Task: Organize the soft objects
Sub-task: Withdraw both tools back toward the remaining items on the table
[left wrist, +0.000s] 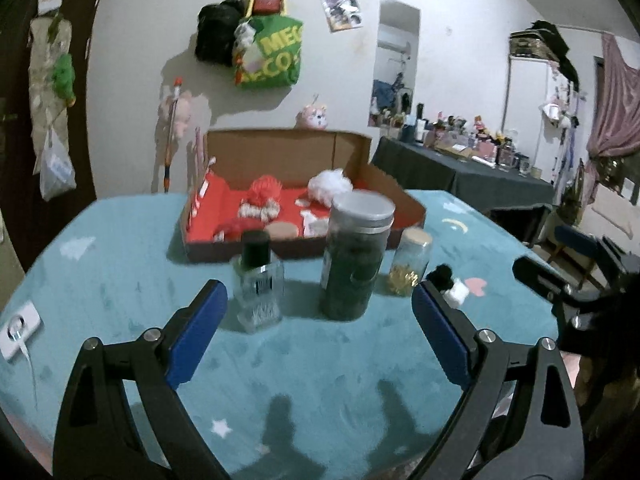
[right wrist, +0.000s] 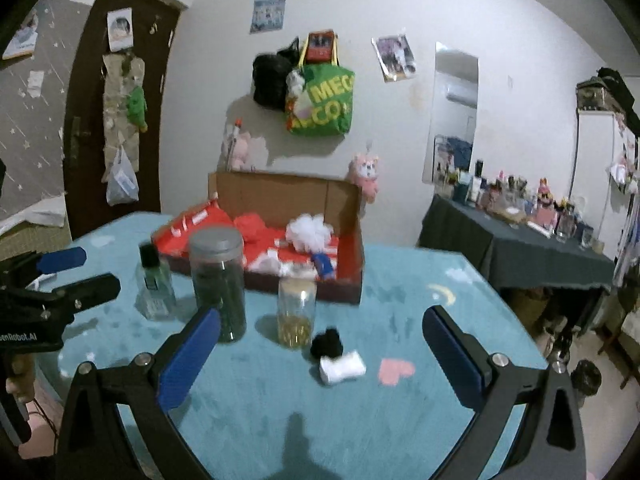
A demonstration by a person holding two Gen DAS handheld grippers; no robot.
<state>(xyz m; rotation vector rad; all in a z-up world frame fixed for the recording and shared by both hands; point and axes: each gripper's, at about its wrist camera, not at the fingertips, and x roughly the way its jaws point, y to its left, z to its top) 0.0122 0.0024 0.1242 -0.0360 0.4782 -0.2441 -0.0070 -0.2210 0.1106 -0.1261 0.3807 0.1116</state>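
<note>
An open cardboard box point(left wrist: 352, 152) point(right wrist: 348, 216) with a red lining stands at the back of the teal table. It holds a white fluffy pompom point(left wrist: 330, 186) point(right wrist: 310, 232), a red soft item point(left wrist: 266, 188) and other small pieces. A black pompom point(right wrist: 327, 343) point(left wrist: 442, 274) and a white rolled soft piece point(right wrist: 342, 367) point(left wrist: 458, 293) lie on the table cloth in front of the box. My left gripper point(left wrist: 318, 300) is open and empty above the table. My right gripper point(right wrist: 320, 328) is open and empty, with the black pompom and white roll between its fingers' line of sight.
A dark tall jar with a grey lid point(left wrist: 356, 256) point(right wrist: 219, 284), a small glass bottle with a black cap point(left wrist: 258, 280) point(right wrist: 154, 284) and a small jar with gold bits point(left wrist: 408, 266) point(right wrist: 296, 312) stand in front of the box. A white socket strip point(left wrist: 18, 328) lies at the left edge.
</note>
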